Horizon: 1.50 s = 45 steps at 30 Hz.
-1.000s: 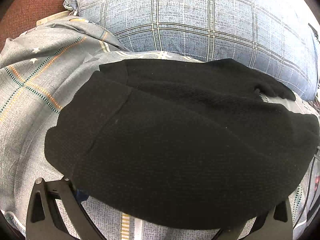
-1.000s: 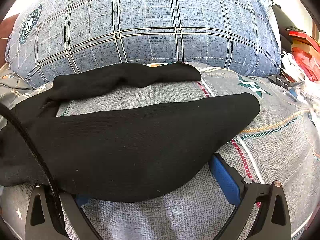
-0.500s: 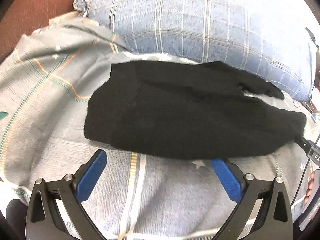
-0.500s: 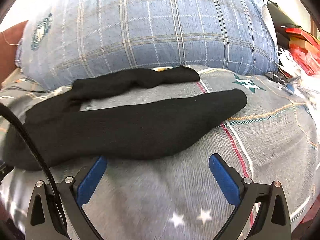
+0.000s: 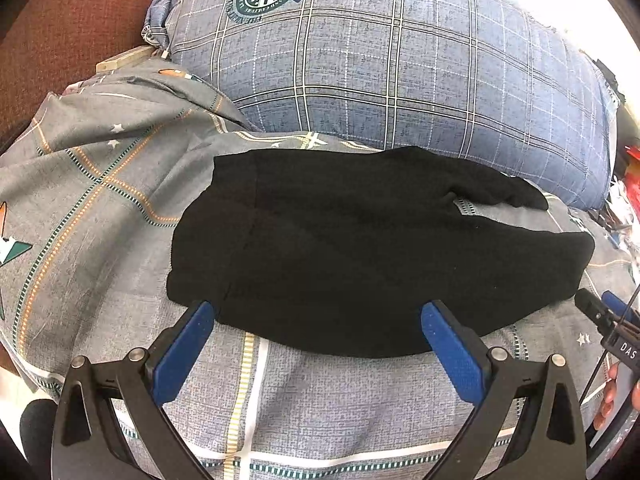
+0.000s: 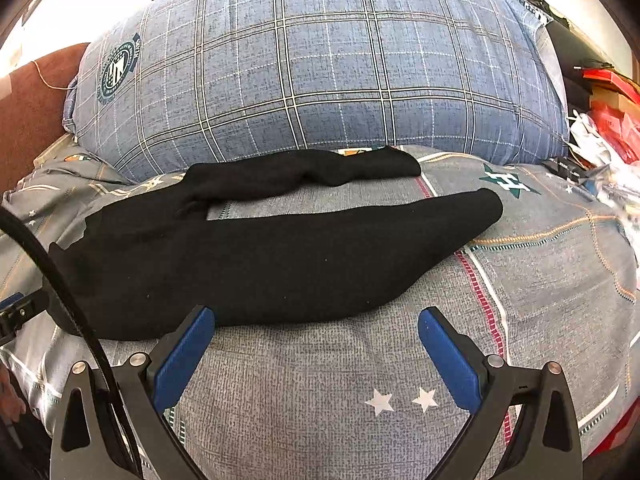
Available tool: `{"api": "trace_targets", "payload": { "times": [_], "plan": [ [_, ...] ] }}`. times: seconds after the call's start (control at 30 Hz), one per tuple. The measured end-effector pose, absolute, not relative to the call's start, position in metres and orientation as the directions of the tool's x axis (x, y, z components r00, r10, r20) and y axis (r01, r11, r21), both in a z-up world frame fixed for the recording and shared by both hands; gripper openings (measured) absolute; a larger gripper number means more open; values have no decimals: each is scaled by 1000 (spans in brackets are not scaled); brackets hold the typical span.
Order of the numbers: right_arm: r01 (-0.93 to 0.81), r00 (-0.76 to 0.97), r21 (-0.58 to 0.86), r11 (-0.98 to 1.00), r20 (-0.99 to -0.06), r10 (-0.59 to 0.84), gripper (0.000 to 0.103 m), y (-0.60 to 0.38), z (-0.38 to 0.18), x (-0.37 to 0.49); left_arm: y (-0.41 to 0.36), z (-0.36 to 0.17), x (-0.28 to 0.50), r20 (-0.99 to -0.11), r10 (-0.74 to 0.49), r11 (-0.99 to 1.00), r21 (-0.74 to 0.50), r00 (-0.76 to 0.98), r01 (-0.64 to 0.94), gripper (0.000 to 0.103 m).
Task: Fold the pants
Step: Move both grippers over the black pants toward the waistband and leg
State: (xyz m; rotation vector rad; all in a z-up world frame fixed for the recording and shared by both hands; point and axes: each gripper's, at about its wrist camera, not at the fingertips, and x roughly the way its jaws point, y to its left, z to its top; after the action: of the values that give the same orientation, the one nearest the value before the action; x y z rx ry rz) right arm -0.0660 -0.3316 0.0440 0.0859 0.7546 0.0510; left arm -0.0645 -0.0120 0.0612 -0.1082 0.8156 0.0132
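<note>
A bed covered by a grey star-patterned sheet [image 5: 100,208], with a large blue plaid pillow [image 5: 380,72] at the far side and a cluttered area of red items [image 6: 608,112] to the right, forms the setting. On the sheet we see the black pants [image 5: 360,248], laid flat just in front of the pillow: the waist end lies to the left, and the two legs run to the right, the far leg [image 6: 304,174] thinner and bunched against the pillow, the near leg [image 6: 320,252] broader and smoother, with a strip of sheet visible between them. We note that the left claw [image 5: 316,320] is spread wide and holds nothing, its blue pads poised at the near hem of the waist portion; the right claw [image 6: 316,324] is likewise wide apart and empty, just short of the near leg. We judge the principal risks as follows: the knit appears soft and limp, so a shallow pinch may catch only the top layer and drag it askew; the soft bedding may let a claw gather sheet along with cloth; and the separated, uneven legs may yield a crooked fold unless first aligned.
</note>
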Motion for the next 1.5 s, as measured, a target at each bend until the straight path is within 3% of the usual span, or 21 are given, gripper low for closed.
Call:
{"api": "trace_targets", "payload": {
  "times": [1.03, 1.5],
  "plan": [
    [30, 712, 135, 990, -698, 73, 103, -356, 33, -60, -4, 46, -60, -757, -27, 993, -93, 652, -68, 103],
    [45, 702, 291, 956, -690, 177, 103, -380, 18, -40, 23, 16, -55, -769, -125, 950, -274, 627, -147, 103]
  ]
}}
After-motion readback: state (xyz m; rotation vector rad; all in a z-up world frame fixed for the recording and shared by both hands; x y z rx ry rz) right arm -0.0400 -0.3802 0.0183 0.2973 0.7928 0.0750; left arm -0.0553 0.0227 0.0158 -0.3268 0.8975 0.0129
